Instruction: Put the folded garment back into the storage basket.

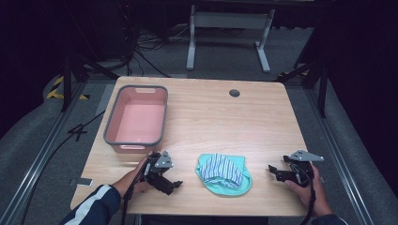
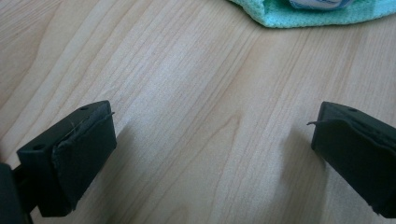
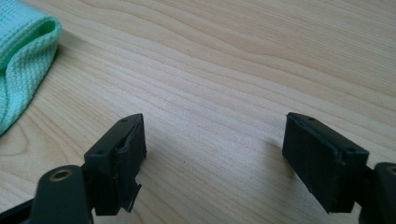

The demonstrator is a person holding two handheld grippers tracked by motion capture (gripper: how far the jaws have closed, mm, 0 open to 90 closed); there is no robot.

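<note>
My left gripper [image 1: 176,183] rests low near the front edge of the table [image 1: 263,122], jaws spread wide with nothing but bare wood between them. My right gripper [image 1: 272,170] sits nearer the front right corner, jaws just as wide and just as empty. Between them, close to the front edge, lies the folded cloth [image 1: 224,172]: mint green underneath, a blue-and-white striped layer on top. It runs longest across the table, from one gripper toward the other, so each set of jaws faces one short end. From the left gripper view the green hem [image 2: 317,16] lies ahead and to the right; from the right gripper view it [image 3: 21,56] lies ahead and to the left. I judge my left gripper a little nearer to the cloth. Farther back, toward the rear left corner, stands the pink bin [image 1: 137,140], empty, well apart from the cloth.
</note>
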